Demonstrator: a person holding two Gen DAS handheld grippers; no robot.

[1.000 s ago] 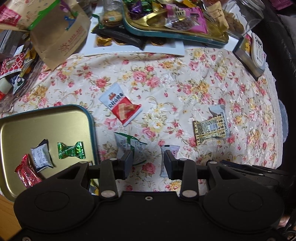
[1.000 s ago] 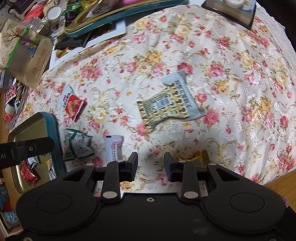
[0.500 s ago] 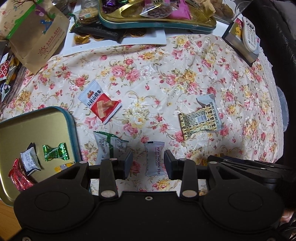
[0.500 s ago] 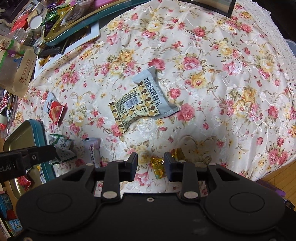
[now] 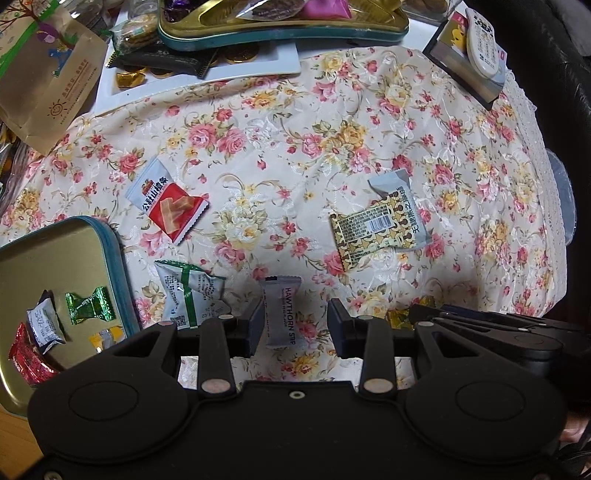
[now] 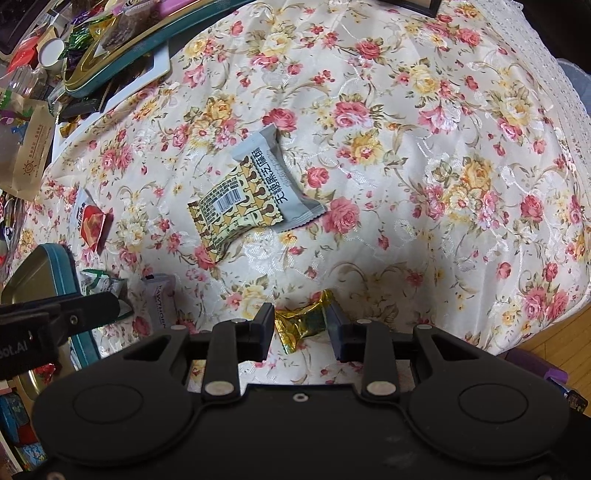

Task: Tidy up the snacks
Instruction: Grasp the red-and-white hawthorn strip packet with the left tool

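My left gripper is open, its fingers on either side of a white Hawthorn Strip packet lying on the floral cloth. My right gripper is open around a gold-wrapped candy. A gold tray with a teal rim at the left holds a green candy, a white packet and a red packet. On the cloth lie a red-and-white packet, a green-striped white packet and a yellow-and-grey packet, which also shows in the right wrist view.
A second tray full of snacks sits on a white board at the back. A brown paper bag lies back left. A remote on a box is back right. The table edge runs along the right.
Both grippers have drawn back toward me. The Hawthorn Strip packet now lies between my left fingers and the gold candy between my right fingers. Both stay open.
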